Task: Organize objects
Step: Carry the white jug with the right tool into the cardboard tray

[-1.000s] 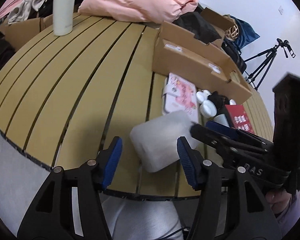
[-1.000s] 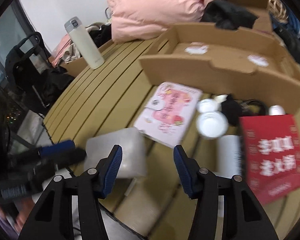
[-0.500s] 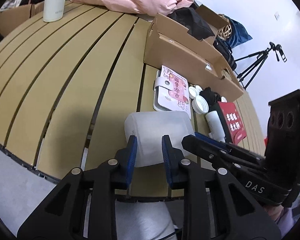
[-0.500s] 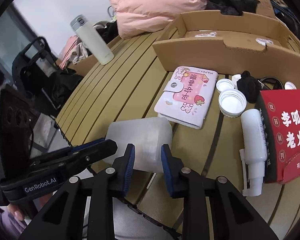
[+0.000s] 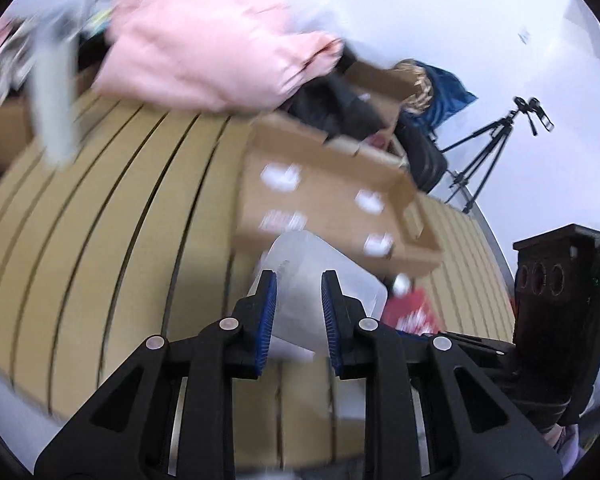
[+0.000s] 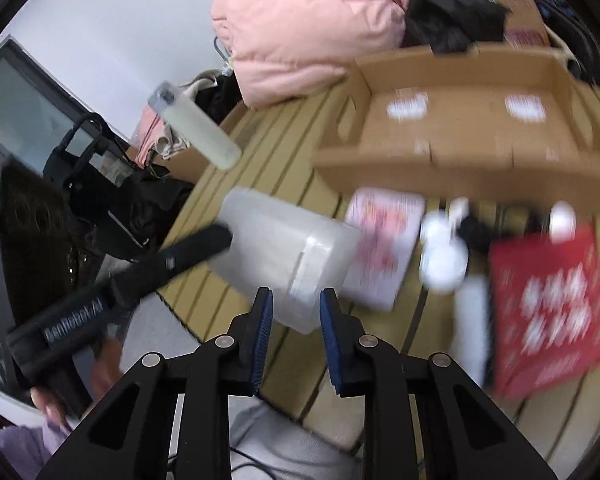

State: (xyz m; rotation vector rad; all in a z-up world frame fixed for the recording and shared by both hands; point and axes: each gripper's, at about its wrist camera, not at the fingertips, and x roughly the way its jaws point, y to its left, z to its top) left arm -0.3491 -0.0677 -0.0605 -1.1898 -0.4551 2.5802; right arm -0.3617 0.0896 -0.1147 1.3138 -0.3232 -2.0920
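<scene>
A slatted wooden desk [image 6: 284, 152] carries a crowd of things. At its far side lies a low, open cardboard box [image 6: 460, 128], its floor dotted with white labels, and behind it a puffy pink jacket [image 6: 308, 28] and dark clothing. Just near of the box, in the right wrist view, lie a pink-and-white notebook [image 6: 384, 248], round white lids [image 6: 444, 256], a white bottle [image 6: 470, 320] on its side and a red printed carton [image 6: 548, 304], all blurred. A pale cylindrical flask [image 6: 196, 128] stands far left; a tripod [image 5: 488, 160] shows far right in the left wrist view.

The translucent plastic container [image 6: 284, 248], boxy with rounded corners and a frosted look, sits at the near edge of the desk, left of the notebook and overlapping its edge in view.

The left gripper [image 5: 298, 312] has its blue-padded jaws narrowed around the container's near side. The right gripper [image 6: 294, 336] has jaws at a similar narrow gap clamped on the container's near lower corner. In the right wrist view the left gripper's black body reaches in from the left, tilted upward to the container.
</scene>
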